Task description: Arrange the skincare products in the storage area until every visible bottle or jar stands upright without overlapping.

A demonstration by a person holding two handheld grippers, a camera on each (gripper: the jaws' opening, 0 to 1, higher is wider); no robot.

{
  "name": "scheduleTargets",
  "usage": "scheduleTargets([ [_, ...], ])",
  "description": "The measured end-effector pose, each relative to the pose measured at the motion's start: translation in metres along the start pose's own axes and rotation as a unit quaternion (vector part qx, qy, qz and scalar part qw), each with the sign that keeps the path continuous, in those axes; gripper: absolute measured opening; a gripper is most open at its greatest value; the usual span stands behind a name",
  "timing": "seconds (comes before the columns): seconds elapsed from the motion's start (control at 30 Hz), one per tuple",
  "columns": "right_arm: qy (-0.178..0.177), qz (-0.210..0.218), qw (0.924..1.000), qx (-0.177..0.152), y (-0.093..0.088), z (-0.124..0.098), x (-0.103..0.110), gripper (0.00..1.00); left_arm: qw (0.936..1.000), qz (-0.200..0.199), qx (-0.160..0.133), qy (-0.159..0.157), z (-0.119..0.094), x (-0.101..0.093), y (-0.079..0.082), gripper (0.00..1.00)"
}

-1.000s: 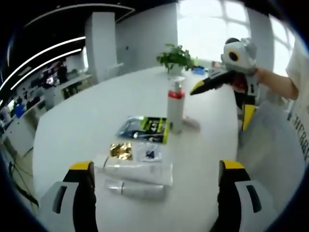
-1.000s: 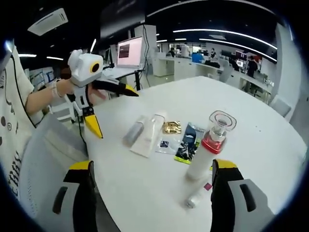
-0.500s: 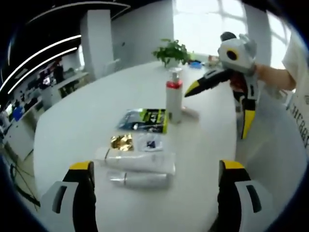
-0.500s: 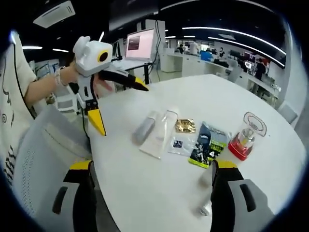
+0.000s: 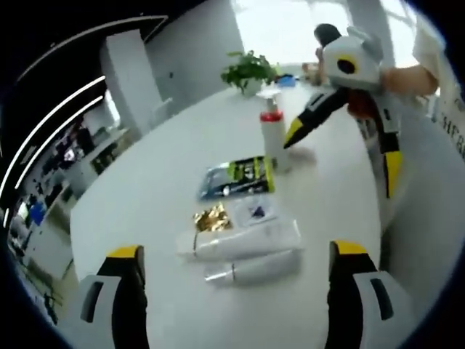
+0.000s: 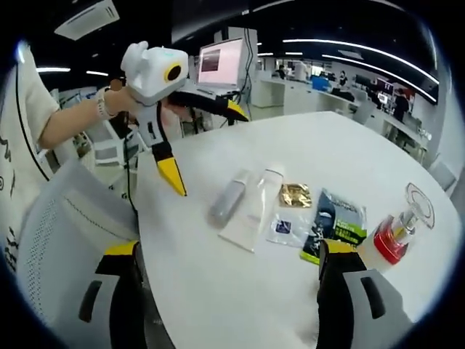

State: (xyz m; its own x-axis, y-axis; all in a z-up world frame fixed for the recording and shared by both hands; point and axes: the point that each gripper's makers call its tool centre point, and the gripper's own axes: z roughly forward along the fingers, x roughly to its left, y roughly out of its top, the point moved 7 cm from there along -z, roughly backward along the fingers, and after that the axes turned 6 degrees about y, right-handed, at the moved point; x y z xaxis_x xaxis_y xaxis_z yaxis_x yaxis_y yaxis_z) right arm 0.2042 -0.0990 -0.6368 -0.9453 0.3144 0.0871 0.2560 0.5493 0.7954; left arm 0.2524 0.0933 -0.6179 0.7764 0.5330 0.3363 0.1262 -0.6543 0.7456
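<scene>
Fingers (image 5: 127,254) wide apart, empty-handed

I am in an open-plan office. I work at a big round white table (image 6: 240,283) of the meeting kind, with a pale mesh chair (image 6: 51,247) pulled up at its edge. Beyond it stand rows of desks (image 6: 290,98) with people seated or standing at them, and a lit monitor (image 6: 220,62) sits on a stand close by. Long strip lights (image 6: 363,49) curve across a dark ceiling, where an air-conditioning unit (image 6: 82,18) is set in. On the far side a potted plant (image 5: 245,70) rests on the table before bright windows (image 5: 290,25), beside a white column (image 5: 131,80).
</scene>
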Motion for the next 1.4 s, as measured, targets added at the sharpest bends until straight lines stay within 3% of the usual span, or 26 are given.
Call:
scheduleTargets([
  [0.07,0.004,0.005,1.0,-0.003,0.0,0.001,0.001,1.0,0.9998,0.017,-0.007,-0.001,0.003,0.004,0.002,0.95],
  [0.23,0.0,0.009,1.0,0.0,-0.001,0.001,-0.001,1.0,0.996,0.086,0.021,-0.009,0.013,0.016,-0.001,0.88],
  [0.37,0.001,0.011,0.9999,-0.001,-0.002,0.0,-0.001,1.0,0.9942,0.095,0.045,-0.022,0.025,0.024,-0.003,0.74],
  [0.53,-0.002,0.014,0.9999,-0.001,-0.004,-0.001,0.0,1.0,0.991,0.125,0.04,-0.026,0.035,0.032,0.004,0.66],
  [0.73,-0.003,0.023,0.9997,-0.006,-0.007,-0.003,-0.002,1.0,0.9817,0.181,0.037,-0.044,0.049,0.035,0.008,0.54],
  [0.8,-0.004,0.025,0.9997,-0.007,-0.008,-0.004,-0.002,1.0,0.9748,0.212,0.046,-0.054,0.056,0.034,0.007,0.53],
  [0.87,-0.004,0.027,0.9996,-0.007,-0.009,-0.005,-0.003,1.0,0.9632,0.256,0.05,-0.066,0.06,0.026,0.01,0.51],
  [0.9,-0.004,0.029,0.9996,-0.007,-0.01,-0.005,-0.003,1.0,0.9592,0.266,0.064,-0.072,0.055,0.01,0.014,0.5],
  [0.93,-0.004,0.029,0.9995,-0.007,-0.01,-0.006,-0.003,1.0,0.9563,0.273,0.071,-0.078,0.056,0.007,0.014,0.49],
  [1.1,-0.004,0.035,0.9994,-0.005,-0.015,-0.007,-0.003,1.0,0.9375,0.32,0.086,-0.105,0.071,0.012,0.006,0.48],
  [1.17,-0.005,0.038,0.9993,-0.005,-0.017,-0.008,-0.003,1.0,0.9263,0.343,0.093,-0.125,0.075,0.011,0.005,0.48],
  [1.2,-0.004,0.039,0.9992,-0.005,-0.017,-0.008,-0.002,1.0,0.9265,0.343,0.091,-0.124,0.077,0.011,0.005,0.48],
  [1.3,-0.006,0.043,0.999,-0.007,-0.019,-0.009,-0.003,1.0,0.916,0.358,0.096,-0.152,0.082,0.011,0.004,0.48],
  [1.4,-0.006,0.047,0.9988,-0.01,-0.019,-0.01,-0.003,1.0,0.8927,0.401,0.109,-0.174,0.088,0.01,0.001,0.48],
])
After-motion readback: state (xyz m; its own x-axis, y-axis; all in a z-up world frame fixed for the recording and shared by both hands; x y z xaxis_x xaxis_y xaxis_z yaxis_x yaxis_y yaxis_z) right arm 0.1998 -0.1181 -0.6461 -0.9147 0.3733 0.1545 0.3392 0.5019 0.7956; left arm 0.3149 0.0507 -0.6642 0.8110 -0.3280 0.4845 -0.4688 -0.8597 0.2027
